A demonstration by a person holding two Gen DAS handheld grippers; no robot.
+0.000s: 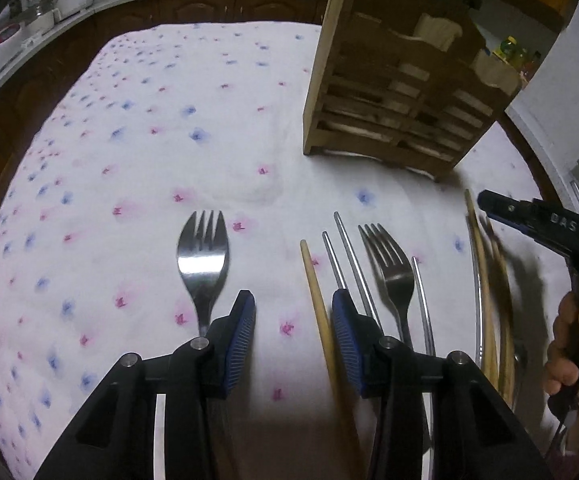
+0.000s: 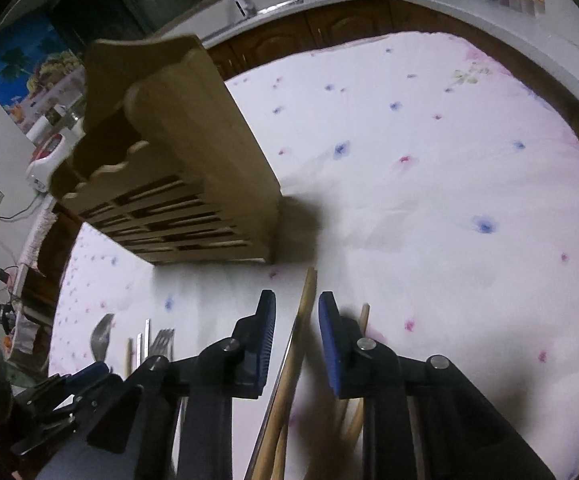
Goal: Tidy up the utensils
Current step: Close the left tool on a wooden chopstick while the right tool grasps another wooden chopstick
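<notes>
**Grippers low over the cutlery row**

Ribbed blue pads face each other on the left gripper, black hinged arms behind them, jaws partly spread with only bare cloth and the edge of a wooden chopstick between; no pad presses on anything. Just left of the left finger lies a broad steel spork, shiny bowl with short tines. Right of the chopstick lie thin metal chopsticks and a matte steel fork, all roughly parallel on the white tablecloth printed with small pink and blue flowers.

Over on the right, the right gripper has its jaws narrowly apart around a round wooden chopstick and a slim metal one beside it; whether the pads touch them I cannot tell, the sticks are blurred. More wooden sticks lie under its right finger. In the left view a hand grips this tool's handle.

A slatted wooden utensil holder with scalloped divider tops stands on the table beyond the row, well apart from both grippers
</notes>
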